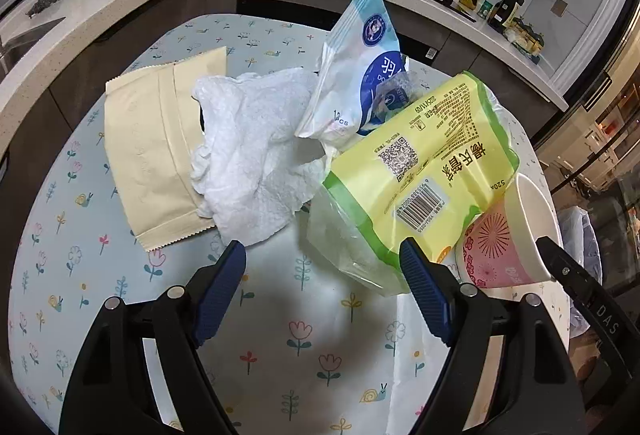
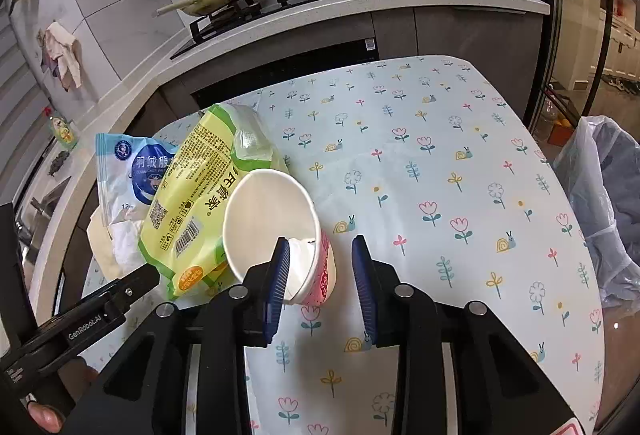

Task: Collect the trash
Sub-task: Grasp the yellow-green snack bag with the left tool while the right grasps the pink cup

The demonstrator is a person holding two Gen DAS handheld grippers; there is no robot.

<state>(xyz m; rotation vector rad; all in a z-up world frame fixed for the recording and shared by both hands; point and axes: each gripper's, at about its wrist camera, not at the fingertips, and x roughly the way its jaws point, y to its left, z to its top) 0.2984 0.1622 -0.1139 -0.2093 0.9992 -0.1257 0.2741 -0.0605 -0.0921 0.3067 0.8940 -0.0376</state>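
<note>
A pile of trash lies on the flowered tablecloth (image 1: 312,335): a beige packet (image 1: 148,155), a crumpled white tissue (image 1: 252,151), a blue-and-white pouch (image 1: 356,75) and a yellow-green bag (image 1: 424,163). My left gripper (image 1: 324,275) is open just short of the tissue and the bag, holding nothing. A pink paper cup (image 2: 272,223) lies on its side against the bag. My right gripper (image 2: 320,271) straddles the cup's lower wall, with one finger inside the mouth. The outer pad stands a little off the wall.
A bin lined with a clear bag (image 2: 604,195) stands past the table's right edge. Behind the table runs a kitchen counter (image 2: 400,1) with a stove, pans and bottles. The tablecloth (image 2: 440,175) right of the cup holds nothing.
</note>
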